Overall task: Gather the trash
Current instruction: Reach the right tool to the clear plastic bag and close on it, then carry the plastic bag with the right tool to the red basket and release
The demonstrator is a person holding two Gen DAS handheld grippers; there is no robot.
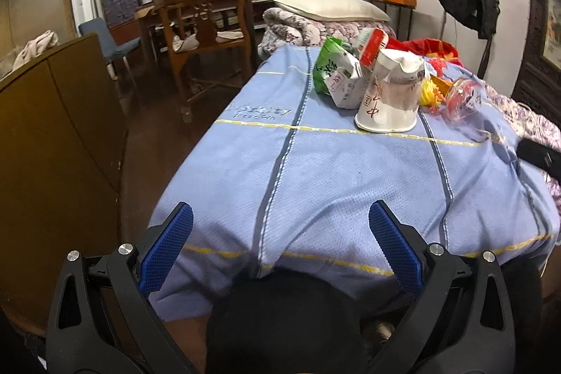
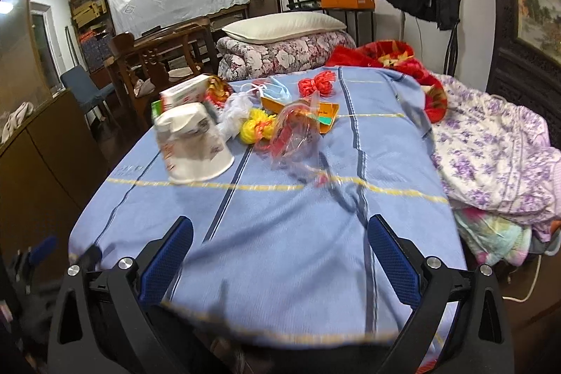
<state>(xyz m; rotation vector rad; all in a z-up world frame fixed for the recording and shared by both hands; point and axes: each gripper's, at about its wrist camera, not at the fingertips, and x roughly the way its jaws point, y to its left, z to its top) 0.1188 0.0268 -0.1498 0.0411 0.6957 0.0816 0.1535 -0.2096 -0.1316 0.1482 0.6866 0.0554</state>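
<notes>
At the far left of the right wrist view, a wooden cabinet [image 2: 45, 163] stands beside the bed [image 2: 280, 233], whose blue striped cover carries all the trash. Left of centre sits an upturned white paper cup [image 2: 194, 146], crumpled at its top, with a red-and-white carton [image 2: 184, 93] just behind it. Moving right come a white plastic wad [image 2: 233, 114], a yellow knotted bag [image 2: 254, 127], a clear plastic bag [image 2: 298, 135] with red print, an orange box [image 2: 315, 114] and, further back, a blue face mask [image 2: 277, 88] and a red bow [image 2: 315, 81]. The litter sits bunched in the upper middle of the frame, probably gathered there for easy picking. At the right edge lies a purple floral quilt [image 2: 491, 156].

The left claw [image 1: 280, 226] hangs over the near edge of the bed, jaws spread wide and holding nothing; in its view the cup [image 1: 389, 93] and a green packet [image 1: 331, 65] stand upper right. The right claw [image 2: 280, 237] is likewise wide apart and empty, well short of the pile, seemingly poised to reach in.
</notes>
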